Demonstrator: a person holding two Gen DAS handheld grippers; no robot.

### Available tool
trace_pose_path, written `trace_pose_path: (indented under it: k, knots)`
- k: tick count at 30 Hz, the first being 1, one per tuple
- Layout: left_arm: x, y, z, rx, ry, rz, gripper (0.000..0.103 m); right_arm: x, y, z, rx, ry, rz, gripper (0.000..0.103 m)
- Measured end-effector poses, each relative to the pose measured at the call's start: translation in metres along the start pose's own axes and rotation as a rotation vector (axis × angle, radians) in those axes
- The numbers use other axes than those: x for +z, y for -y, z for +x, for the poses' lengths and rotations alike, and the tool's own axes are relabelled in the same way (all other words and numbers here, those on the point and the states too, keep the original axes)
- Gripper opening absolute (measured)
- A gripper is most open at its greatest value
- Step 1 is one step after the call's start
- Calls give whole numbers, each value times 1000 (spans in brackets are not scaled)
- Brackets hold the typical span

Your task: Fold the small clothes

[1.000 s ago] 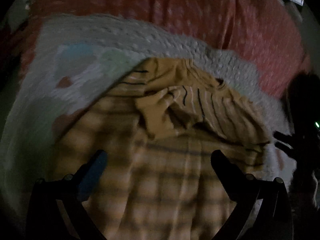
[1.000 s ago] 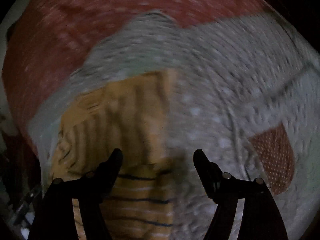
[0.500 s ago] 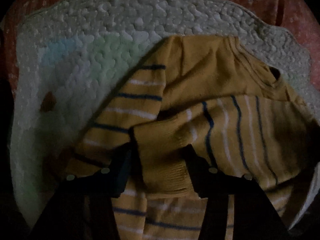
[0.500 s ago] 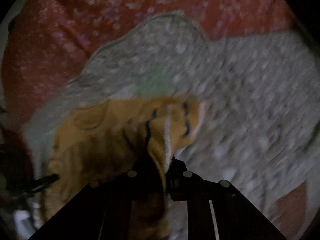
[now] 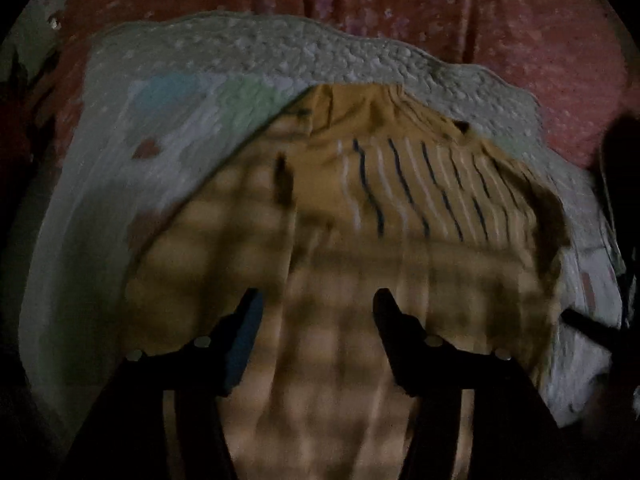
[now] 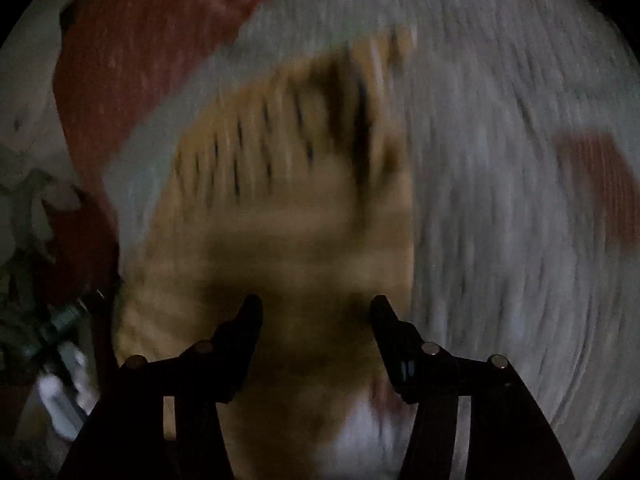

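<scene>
A small mustard-yellow sweater (image 5: 360, 216) with thin dark and white stripes lies on a pale quilted mat (image 5: 168, 128). Both sleeves lie folded in over the body. My left gripper (image 5: 316, 300) is open and empty, held above the sweater's lower body. In the right wrist view the same sweater (image 6: 280, 200) is blurred by motion. My right gripper (image 6: 316, 308) is open and empty above the sweater's near edge, close to its right side.
The mat (image 6: 500, 200) lies on a red flowered bedspread (image 5: 460, 20). A red patch (image 6: 600, 184) shows on the mat at the right. Pale cloth and small dark objects (image 6: 52, 320) lie off the bed at the left.
Half a second ago each gripper was shut on a sleeve of the sweater. Both have let go, opened and drawn back above it. The sleeves now lie folded over the body.
</scene>
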State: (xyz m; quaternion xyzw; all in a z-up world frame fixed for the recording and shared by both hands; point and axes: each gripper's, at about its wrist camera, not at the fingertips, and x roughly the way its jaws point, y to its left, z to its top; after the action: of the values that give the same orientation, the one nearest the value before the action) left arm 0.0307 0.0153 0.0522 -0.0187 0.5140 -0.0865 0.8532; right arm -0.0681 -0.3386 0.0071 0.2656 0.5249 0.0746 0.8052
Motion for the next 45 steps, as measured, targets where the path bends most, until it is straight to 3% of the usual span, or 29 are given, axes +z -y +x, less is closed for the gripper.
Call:
trace_pose_path:
  k: [3, 6, 8, 9, 10, 12, 16, 19, 22, 24, 25, 28, 32, 34, 38, 40, 44, 45]
  knots:
    - [-36, -14, -19, -12, 8, -33, 57, -49, -3, 7, -26, -57, 17, 60]
    - [-52, -38, -29, -37, 31, -110, 57, -79, -11, 18, -75, -95, 9, 60]
    - [-58, -50, -43, -29, 62, -149, 57, -91, -16, 22, -11, -114, -8, 56]
    - [-59, -55, -48, -16, 75, -160, 57, -93, -20, 24, 36, -126, -16, 24]
    - [-59, -60, -52, -3, 84, -171, 57, -92, -20, 20, 50, -122, -16, 13]
    - [-61, -73, -68, 13, 107, -206, 57, -85, -14, 8, 52, -89, 6, 12]
    - [-63, -97, -100, 36, 166, -264, 58, -77, 8, -39, -122, -2, -15, 11]
    - [-62, -115, -111, 51, 197, -307, 64, -70, 28, -55, -215, 14, 8, 14]
    - [-61, -133, -107, 43, 193, -357, 65, -70, 18, -61, -249, -15, -38, 22]
    - [-61, -142, -99, 43, 184, -380, 65, -75, -5, -70, -273, -2, -106, 24]
    - [-61, -146, -95, 48, 181, -386, 65, -73, -22, -70, -276, 13, -142, 29]
    - [-57, -160, -79, 64, 172, -409, 65, -74, -81, -75, -166, 28, -279, 41]
    - [-58, -187, -67, 82, 189, -462, 65, -78, -170, -30, 127, -155, -438, 42]
    - [-63, -199, -65, 99, 207, -481, 65, -82, -203, 1, 198, -239, -460, 42]
    - [-75, -218, -58, 115, 220, -492, 65, -90, -252, 59, 207, -300, -496, 43]
    - [-78, -229, -52, 87, 205, -513, 65, -95, -264, 82, 203, -332, -487, 51]
    - [-80, -244, -46, 27, 197, -548, 65, -103, -274, 116, 209, -376, -426, 51]
    - [-80, -246, -46, 16, 199, -552, 65, -105, -278, 120, 195, -377, -438, 47]
